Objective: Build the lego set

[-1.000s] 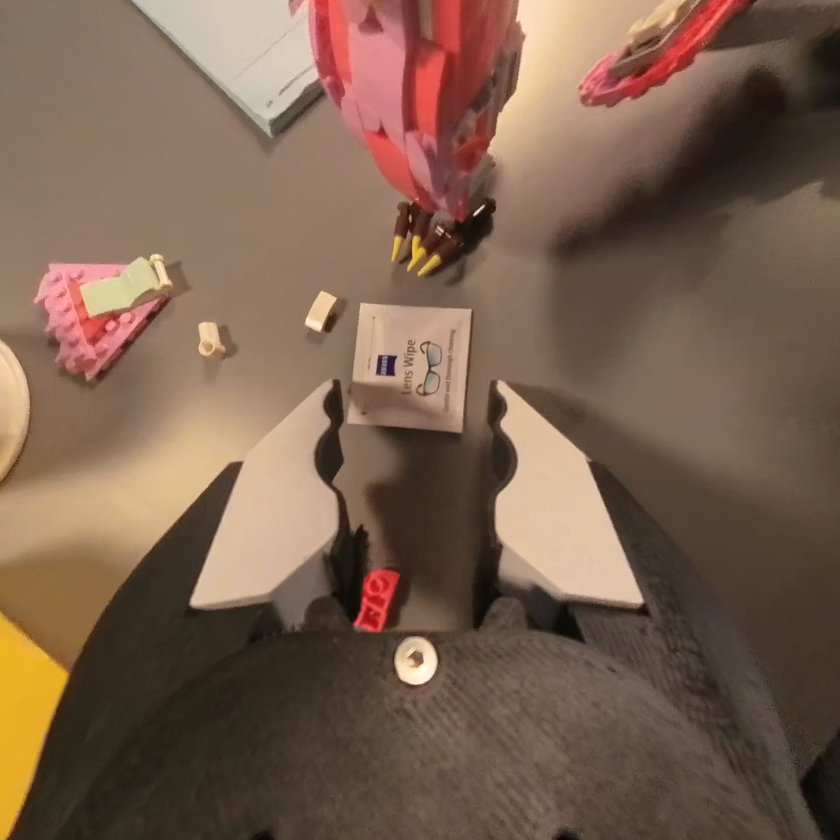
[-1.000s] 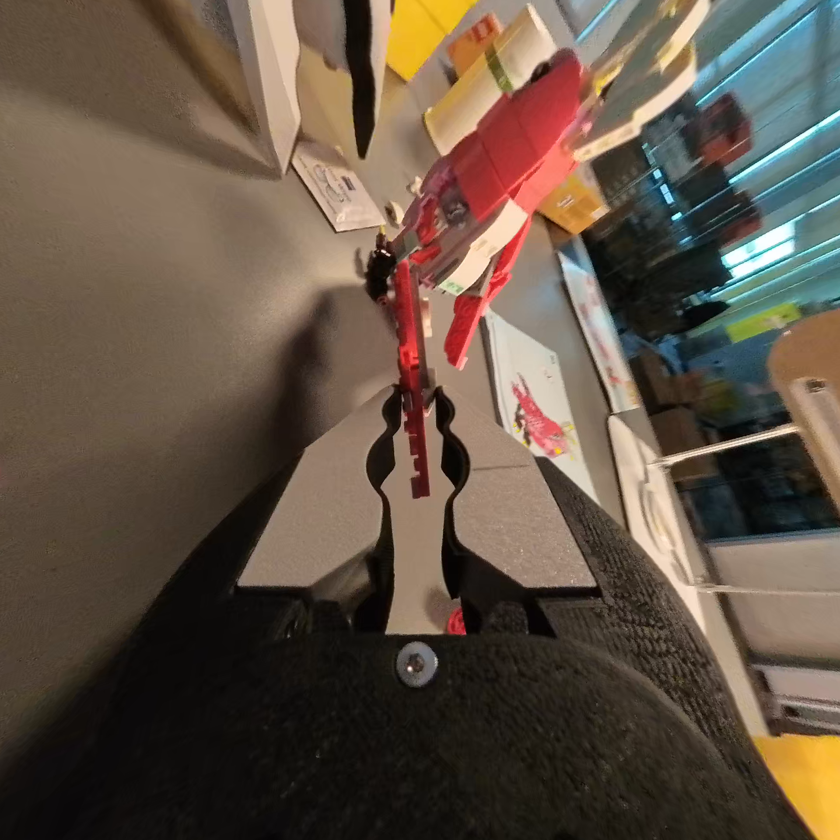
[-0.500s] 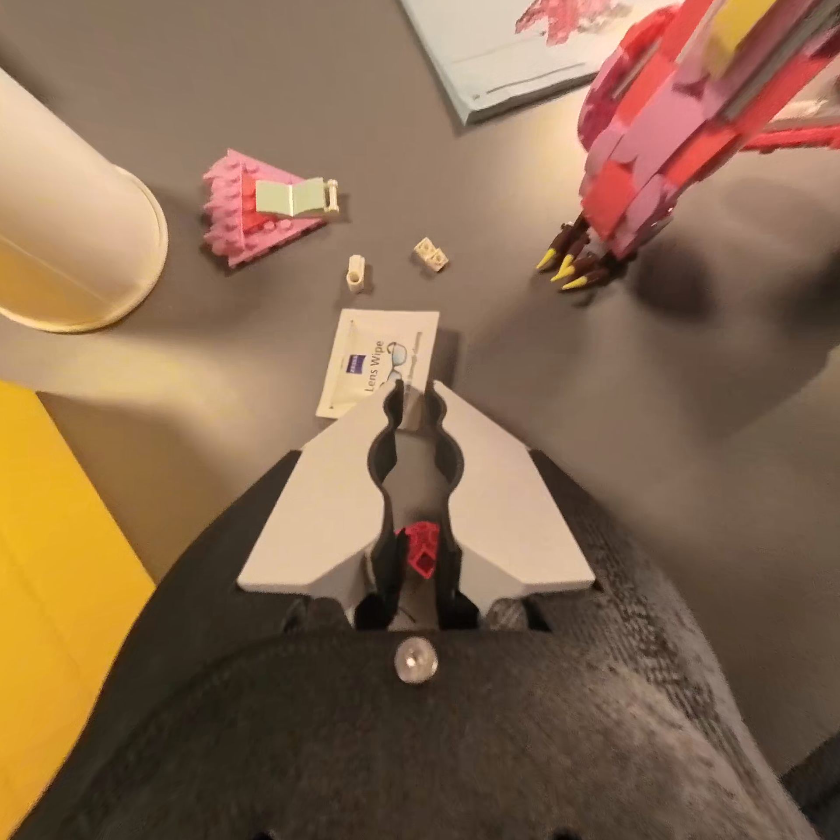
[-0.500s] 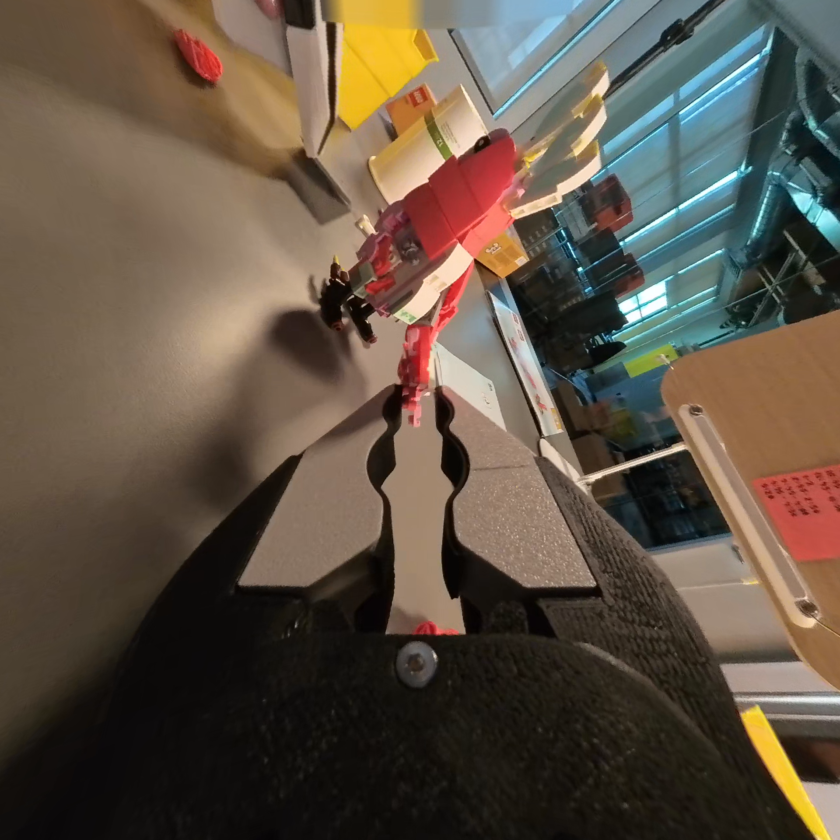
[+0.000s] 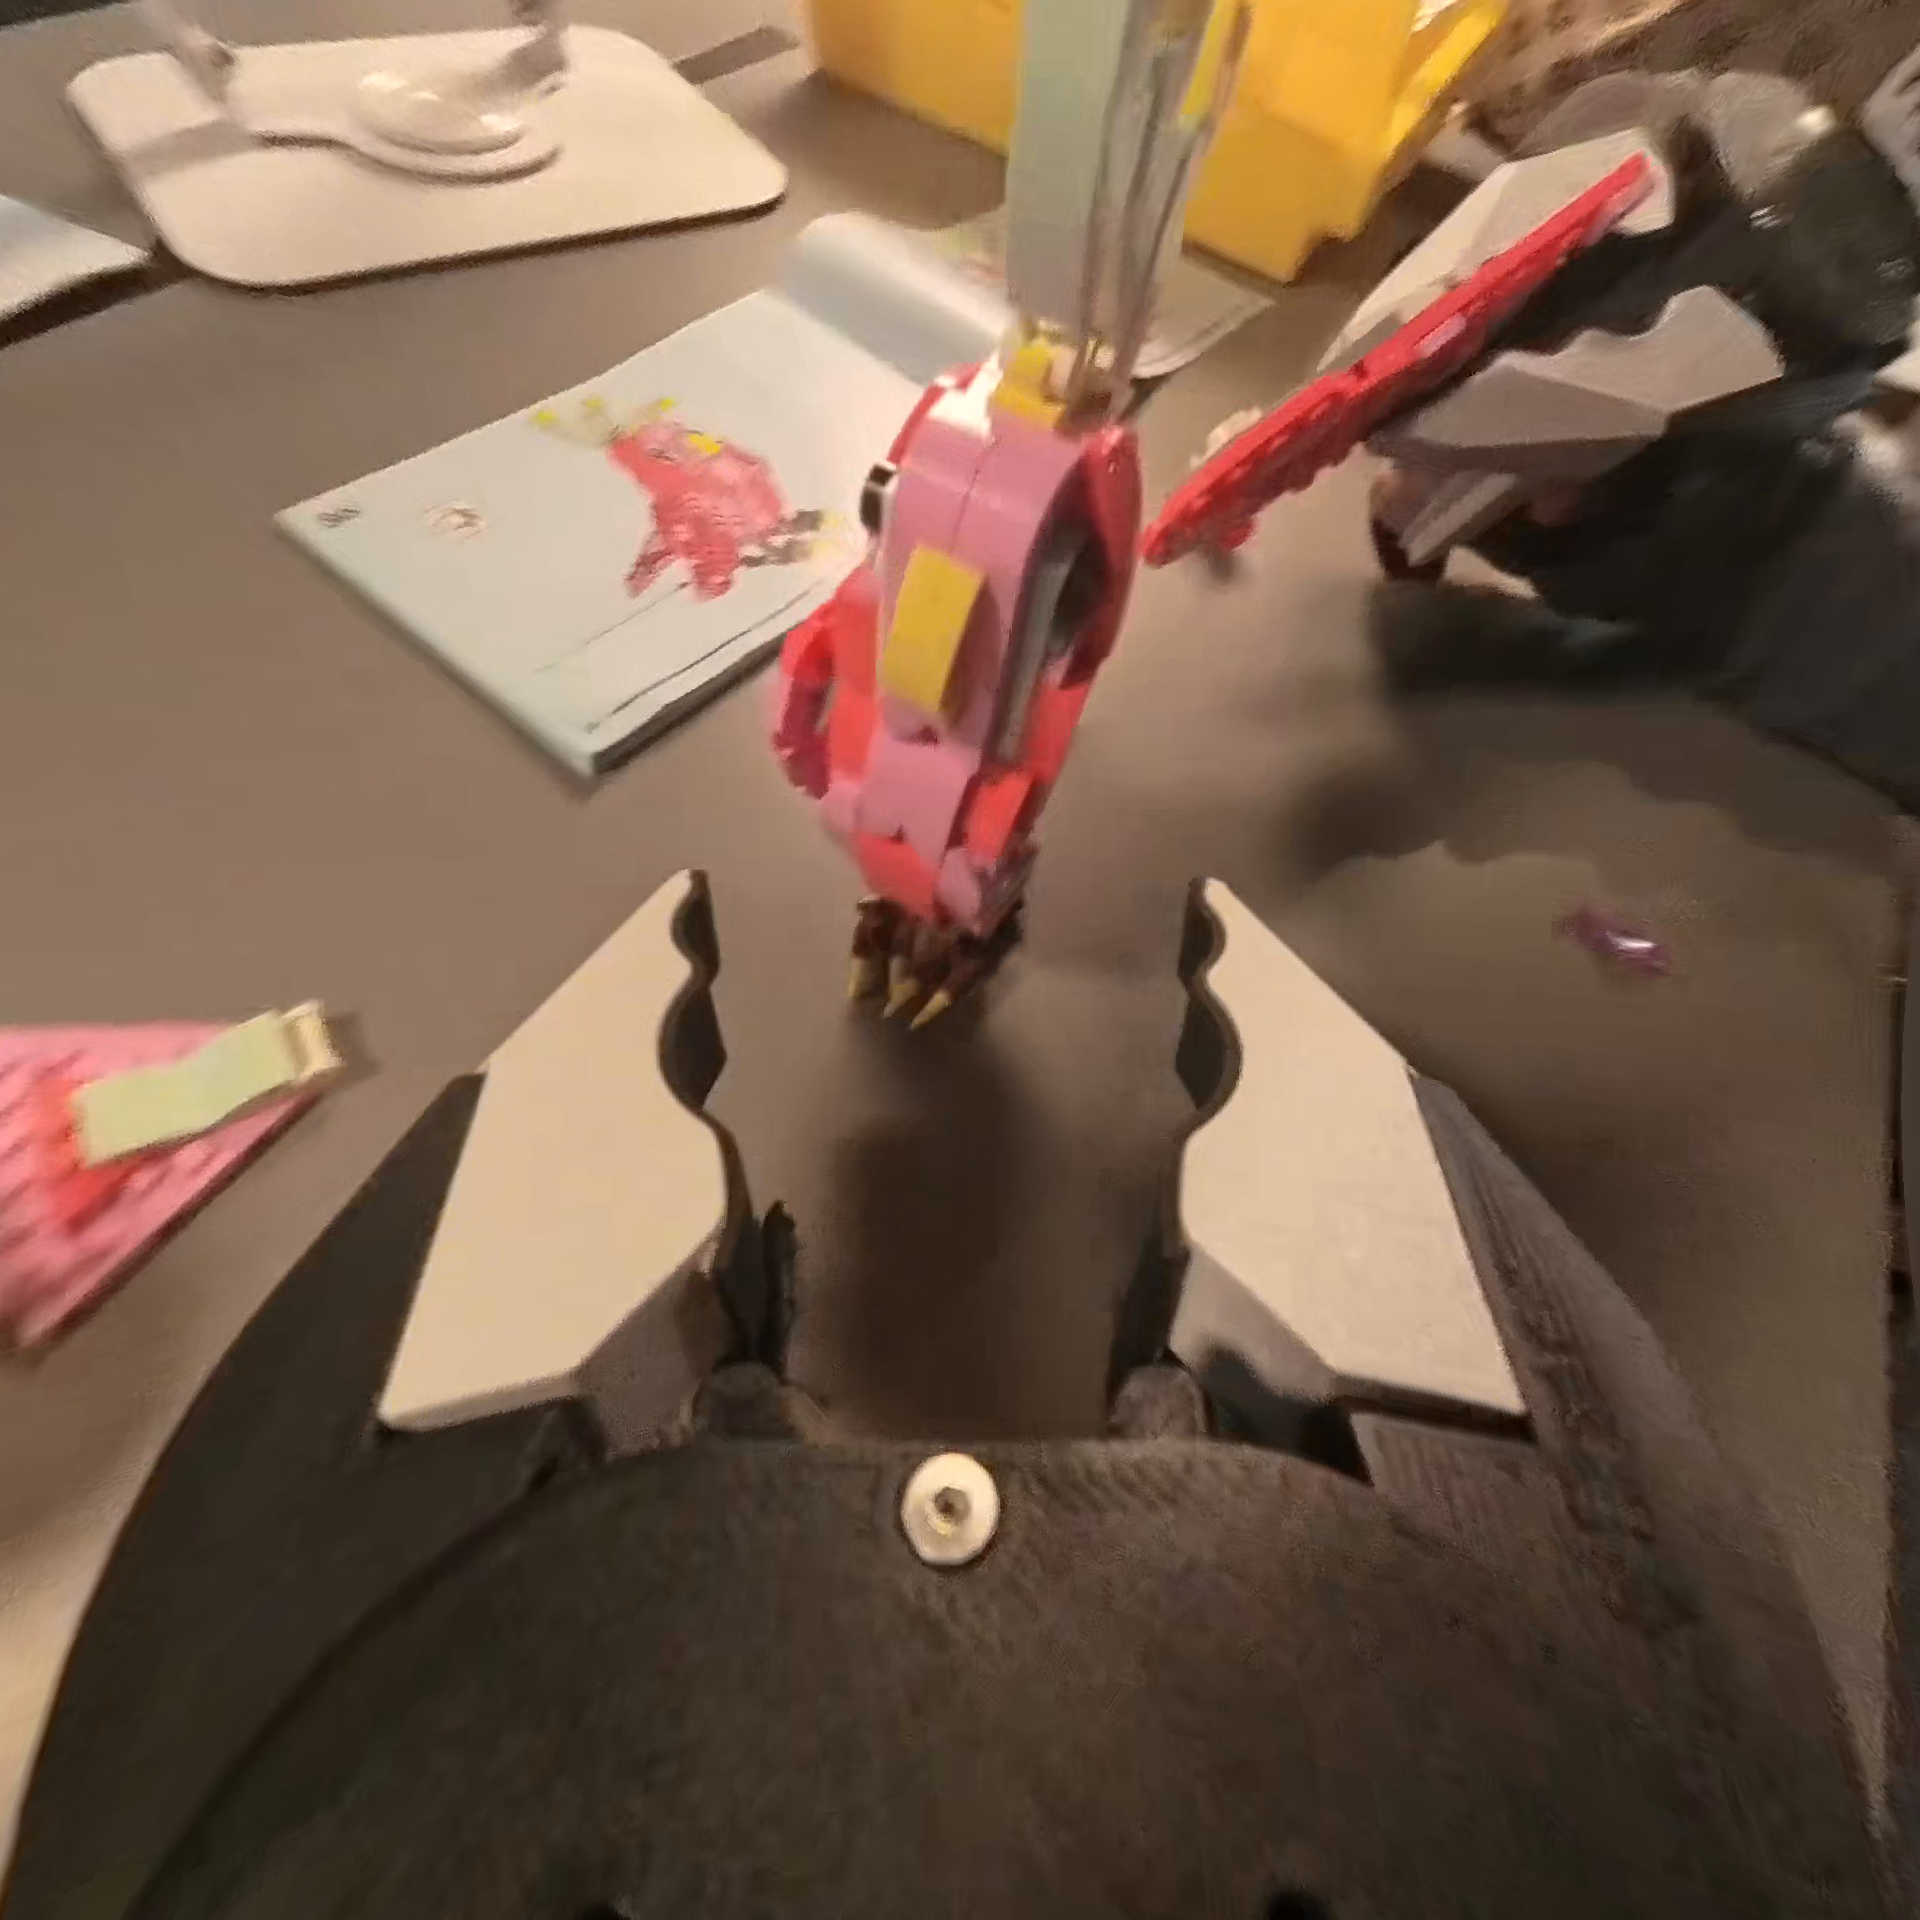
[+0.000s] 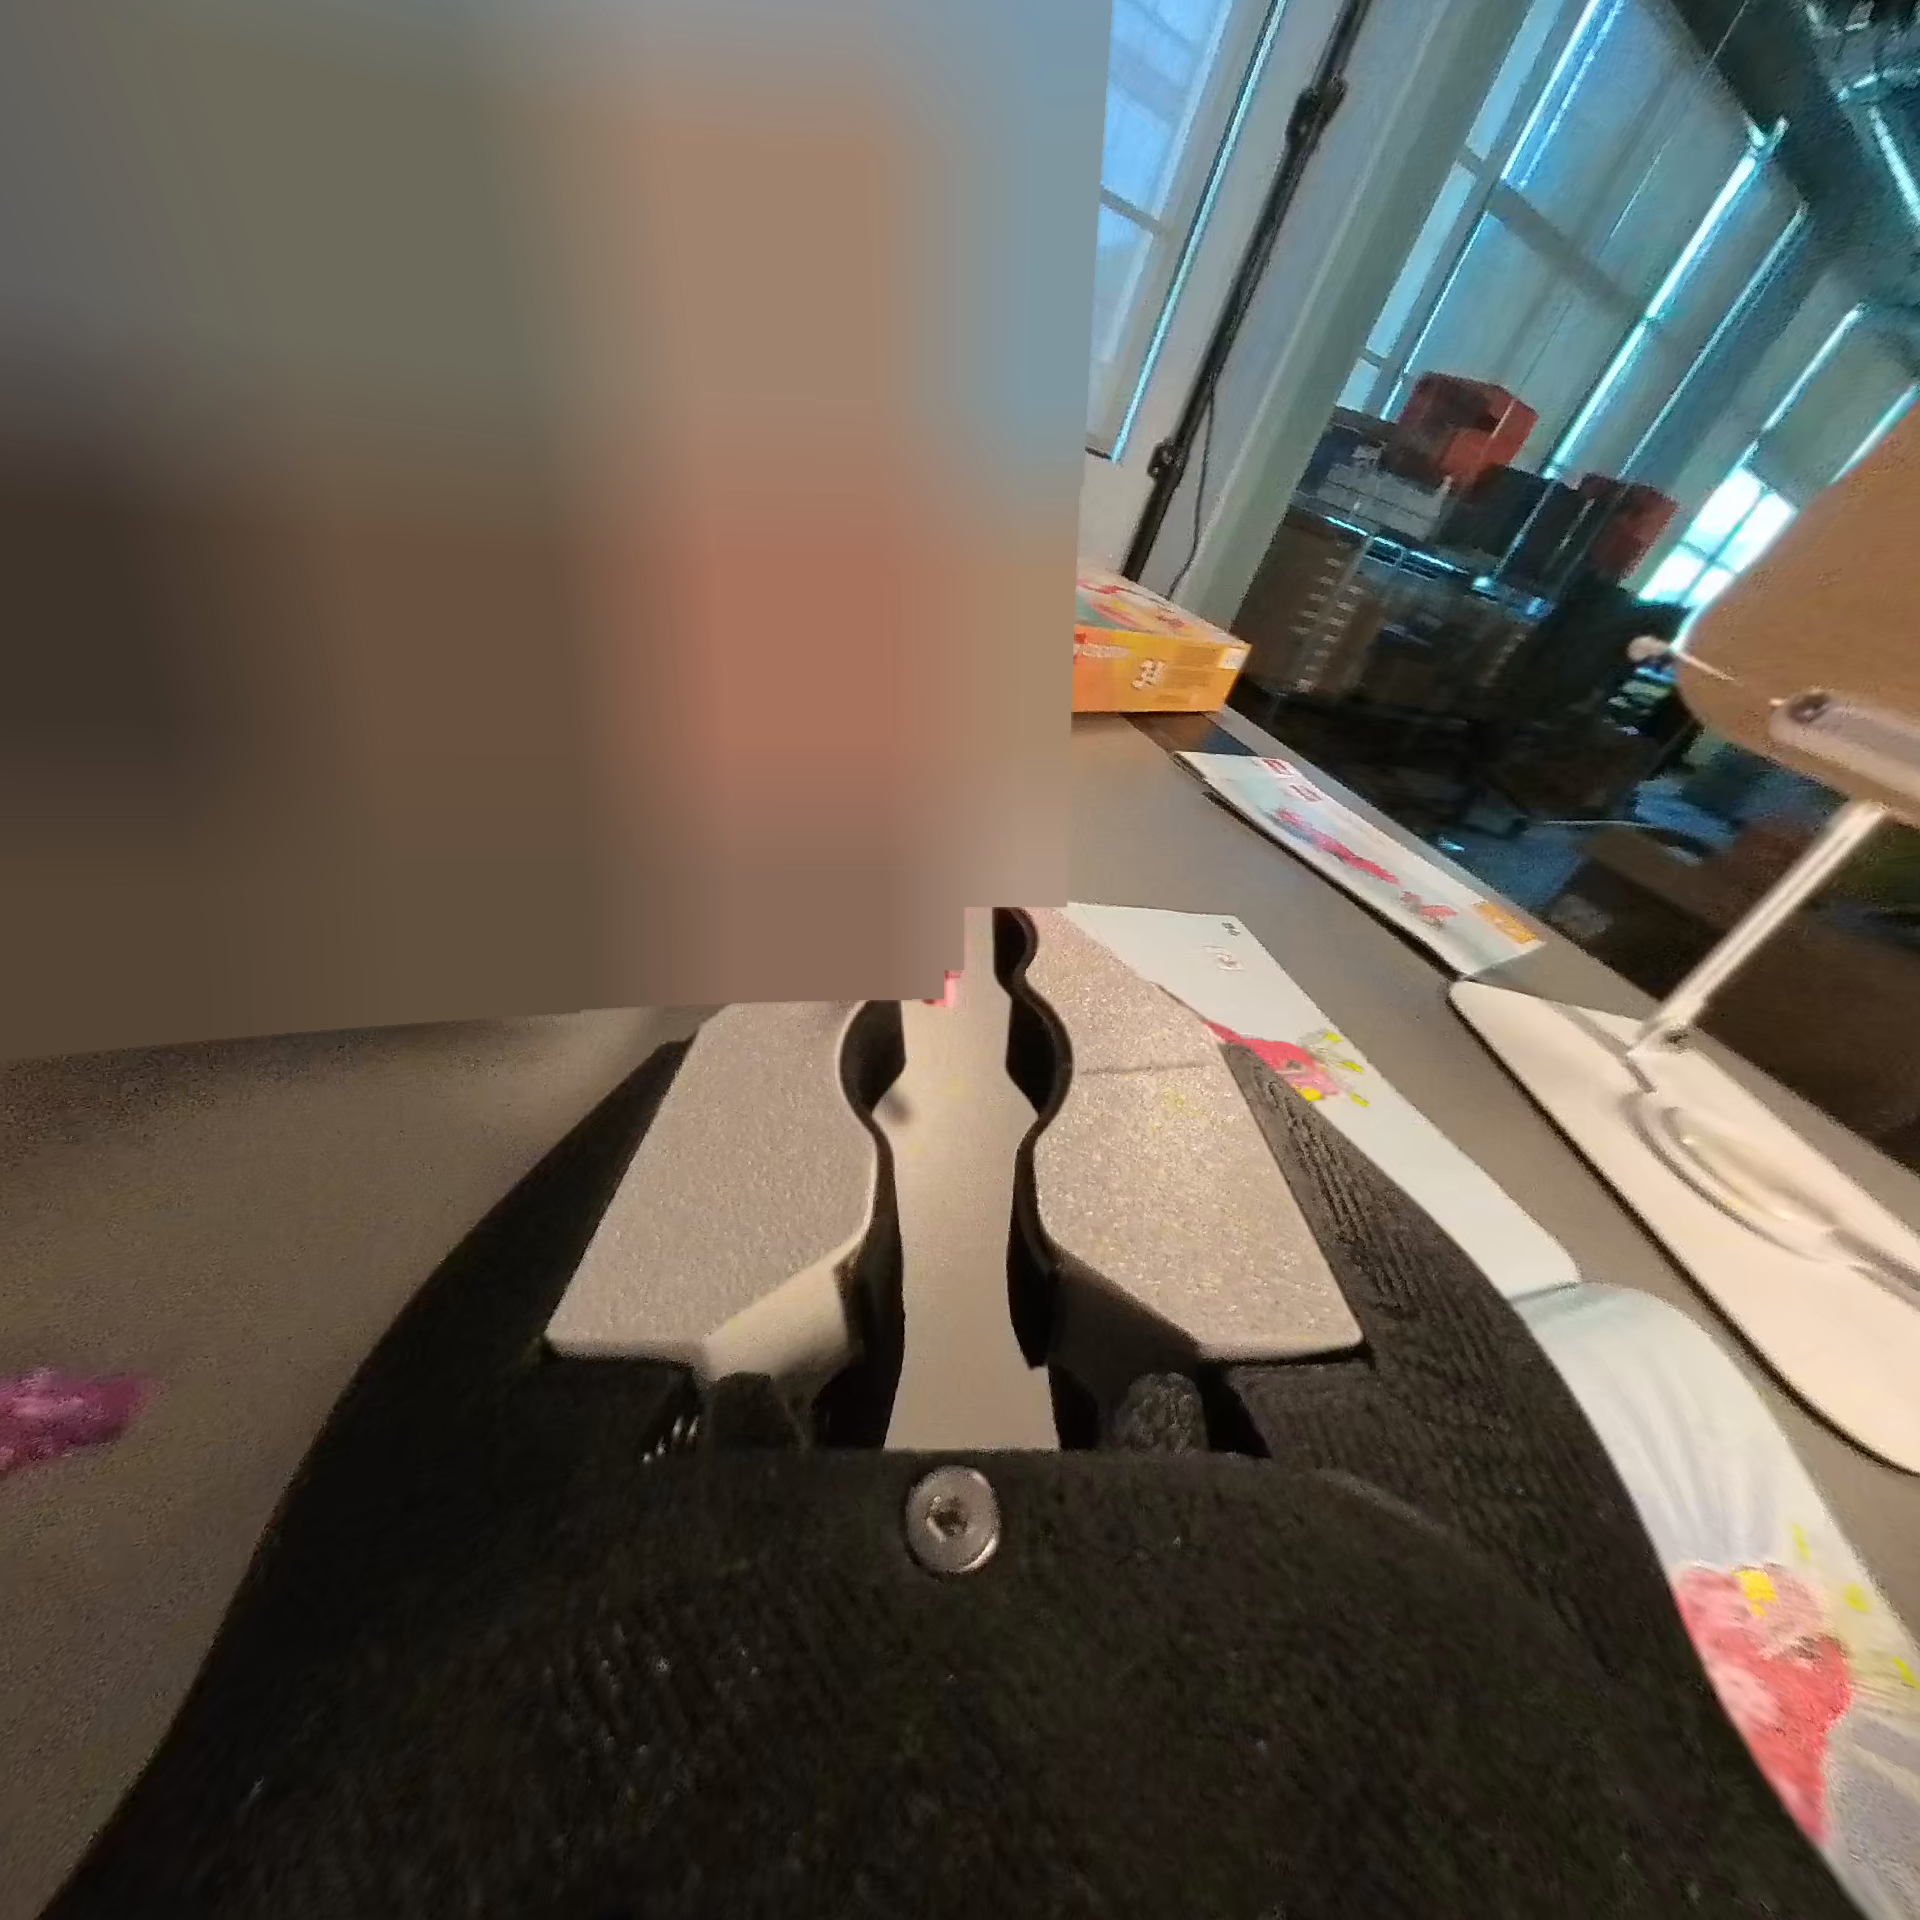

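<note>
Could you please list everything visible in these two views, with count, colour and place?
brick-built bird model: one, pink and red, upright on the table beyond the open left fingers
red wing piece: one, clamped in the right hand-held gripper, right of the model
pink brick plate: one, with a pale green piece, left edge
instruction booklet: one, pale blue, behind the model
yellow bin: one, far side
purple piece: one, small, right
orange box: one, far table
table: one, dark grey
left hand-held gripper: one, grey fingers wide apart, nothing between them
</note>
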Tool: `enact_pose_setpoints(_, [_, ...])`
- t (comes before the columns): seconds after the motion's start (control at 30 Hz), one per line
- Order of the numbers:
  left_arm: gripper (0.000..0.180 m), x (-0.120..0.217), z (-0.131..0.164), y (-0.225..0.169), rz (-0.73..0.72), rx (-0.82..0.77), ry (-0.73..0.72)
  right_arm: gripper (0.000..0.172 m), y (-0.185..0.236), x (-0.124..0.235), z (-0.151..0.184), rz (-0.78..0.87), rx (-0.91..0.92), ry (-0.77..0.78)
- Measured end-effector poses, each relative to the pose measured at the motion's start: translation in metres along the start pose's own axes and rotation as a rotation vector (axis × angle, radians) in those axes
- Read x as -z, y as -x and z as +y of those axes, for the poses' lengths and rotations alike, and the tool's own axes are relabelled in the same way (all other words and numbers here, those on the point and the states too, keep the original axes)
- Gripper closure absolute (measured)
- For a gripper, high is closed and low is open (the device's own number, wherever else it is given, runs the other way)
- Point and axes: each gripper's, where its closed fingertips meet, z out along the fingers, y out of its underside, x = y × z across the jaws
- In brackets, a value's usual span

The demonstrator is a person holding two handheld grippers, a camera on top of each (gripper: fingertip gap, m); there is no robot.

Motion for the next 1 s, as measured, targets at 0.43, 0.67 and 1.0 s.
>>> enact_pose_setpoints(0.43, [0.106, -0.006, 0.028, -0.046, 0.121, 0.064, 0.120, 0.161, -0.023, 0.012, 0.002, 0.054, -0.114, -0.042])
enact_pose_setpoints(0.67, [0.120, 0.003, 0.033, -0.055, 0.113, 0.033, 0.165, 0.160, -0.026, 0.019, -0.015, 0.091, -0.055, -0.125])
enact_pose_setpoints(1.0, [0.103, 0.006, 0.027, -0.016, -0.083, 0.102, 0.091, 0.160, -0.041, 0.014, 0.014, 0.381, 0.535, 0.134])
